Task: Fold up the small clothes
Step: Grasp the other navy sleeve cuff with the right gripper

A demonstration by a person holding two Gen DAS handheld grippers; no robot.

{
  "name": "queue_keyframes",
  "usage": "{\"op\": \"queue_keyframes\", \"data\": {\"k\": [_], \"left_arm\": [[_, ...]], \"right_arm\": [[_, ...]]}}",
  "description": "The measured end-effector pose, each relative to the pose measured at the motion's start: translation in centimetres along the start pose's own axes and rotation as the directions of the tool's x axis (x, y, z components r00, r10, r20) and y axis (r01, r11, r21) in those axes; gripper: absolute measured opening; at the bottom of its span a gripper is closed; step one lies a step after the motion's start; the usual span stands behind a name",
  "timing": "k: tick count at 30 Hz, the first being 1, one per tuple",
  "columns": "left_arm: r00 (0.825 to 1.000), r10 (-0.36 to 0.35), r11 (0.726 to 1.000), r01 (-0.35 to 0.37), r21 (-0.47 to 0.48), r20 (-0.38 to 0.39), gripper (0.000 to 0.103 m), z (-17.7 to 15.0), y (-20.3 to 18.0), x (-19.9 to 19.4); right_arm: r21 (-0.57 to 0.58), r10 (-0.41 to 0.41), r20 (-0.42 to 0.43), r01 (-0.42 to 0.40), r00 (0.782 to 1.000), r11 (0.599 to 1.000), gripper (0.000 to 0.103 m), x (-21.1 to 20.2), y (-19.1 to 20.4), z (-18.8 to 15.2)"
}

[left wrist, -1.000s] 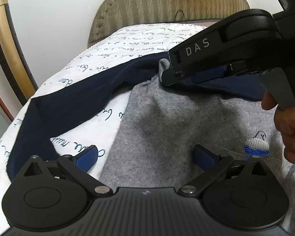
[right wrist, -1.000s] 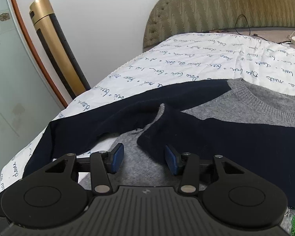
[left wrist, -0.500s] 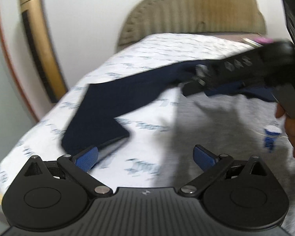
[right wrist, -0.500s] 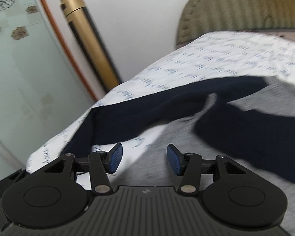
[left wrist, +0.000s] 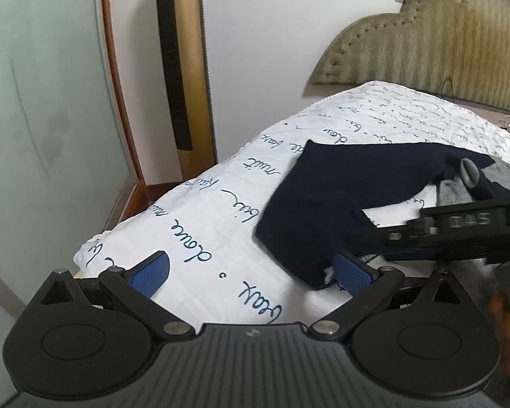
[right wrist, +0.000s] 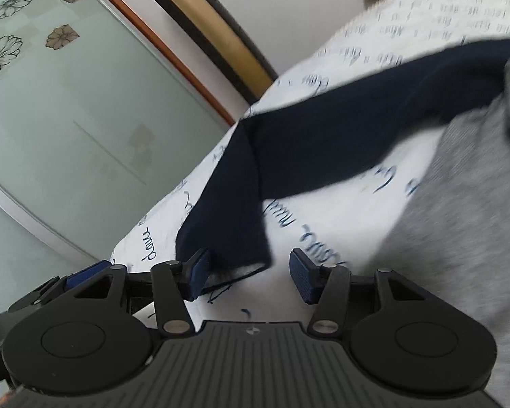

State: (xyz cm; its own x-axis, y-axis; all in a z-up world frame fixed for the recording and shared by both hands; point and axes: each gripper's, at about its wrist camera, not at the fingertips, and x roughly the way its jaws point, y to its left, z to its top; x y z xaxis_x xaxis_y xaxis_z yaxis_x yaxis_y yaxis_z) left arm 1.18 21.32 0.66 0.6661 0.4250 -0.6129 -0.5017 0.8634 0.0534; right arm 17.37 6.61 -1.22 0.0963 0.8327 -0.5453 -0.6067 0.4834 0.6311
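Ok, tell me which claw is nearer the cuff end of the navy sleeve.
Right. The right claw is open right at the navy sleeve cuff; the left claw, also open, sits mostly beside it over the bedsheet.

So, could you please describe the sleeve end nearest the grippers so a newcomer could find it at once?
Start at the white bedspread printed with blue handwriting. A long navy sleeve runs across it from the grey sweater body toward the bed's corner. Its cuff lies flat between the right gripper fingers, the only navy edge showing a pale grey lining.
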Motion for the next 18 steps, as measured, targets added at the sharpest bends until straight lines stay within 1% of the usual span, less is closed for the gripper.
{"op": "queue_keyframes", "data": {"k": [1,2,3,4,6,8,11,13,14,16,18], "left_arm": [[1.0,-0.002,1.0,0.002,0.007,0.0,0.103,-0.1,-0.1,0.0],[1.0,-0.007,1.0,0.007,0.013,0.0,0.103,-0.2,-0.3,0.0],[1.0,-0.015,1.0,0.015,0.019,-0.002,0.103,-0.2,-0.6,0.0],[1.0,-0.021,1.0,0.021,0.023,-0.004,0.103,-0.3,-0.8,0.0],[0.999,-0.04,0.999,0.04,0.023,-0.001,0.103,-0.2,-1.5,-0.2],[0.998,-0.059,0.998,0.059,0.022,0.008,0.103,-0.1,-1.9,-0.2],[0.996,-0.093,0.995,0.092,0.03,0.014,0.103,0.3,-3.1,-0.2],[0.993,-0.114,0.993,0.114,0.039,0.017,0.103,0.5,-4.0,-0.2],[0.992,-0.128,0.991,0.127,0.046,0.019,0.103,0.7,-4.5,-0.3],[0.989,-0.149,0.987,0.147,0.062,0.021,0.103,0.8,-5.5,-0.4],[0.985,-0.17,0.982,0.168,0.083,0.024,0.103,1.0,-6.6,-0.6]], "right_arm": [[0.002,0.01,0.002,-0.01,1.0,1.0,0.049,0.4,0.1,-0.1],[-0.002,0.011,0.006,-0.011,1.0,1.0,0.042,0.7,0.3,-0.1],[-0.001,0.002,0.01,-0.002,1.0,1.0,0.021,0.9,0.5,-0.1],[0.006,-0.002,0.006,0.002,1.0,1.0,0.01,1.1,0.5,0.0],[0.003,0.002,0.005,-0.002,1.0,1.0,0.01,1.1,0.6,0.1],[-0.048,-0.021,0.021,0.022,1.0,0.999,0.01,0.6,1.0,0.2],[-0.123,-0.074,0.093,0.085,0.993,0.989,0.009,-1.5,2.1,1.5],[-0.176,-0.123,0.166,0.152,0.978,0.973,0.009,-3.3,2.7,3.0],[-0.196,-0.146,0.205,0.187,0.968,0.963,0.009,-4.5,3.1,3.8],[-0.212,-0.176,0.273,0.238,0.946,0.948,0.009,-6.8,3.5,5.5],[-0.208,-0.193,0.334,0.272,0.923,0.939,0.009,-9.5,3.1,6.9]]}}
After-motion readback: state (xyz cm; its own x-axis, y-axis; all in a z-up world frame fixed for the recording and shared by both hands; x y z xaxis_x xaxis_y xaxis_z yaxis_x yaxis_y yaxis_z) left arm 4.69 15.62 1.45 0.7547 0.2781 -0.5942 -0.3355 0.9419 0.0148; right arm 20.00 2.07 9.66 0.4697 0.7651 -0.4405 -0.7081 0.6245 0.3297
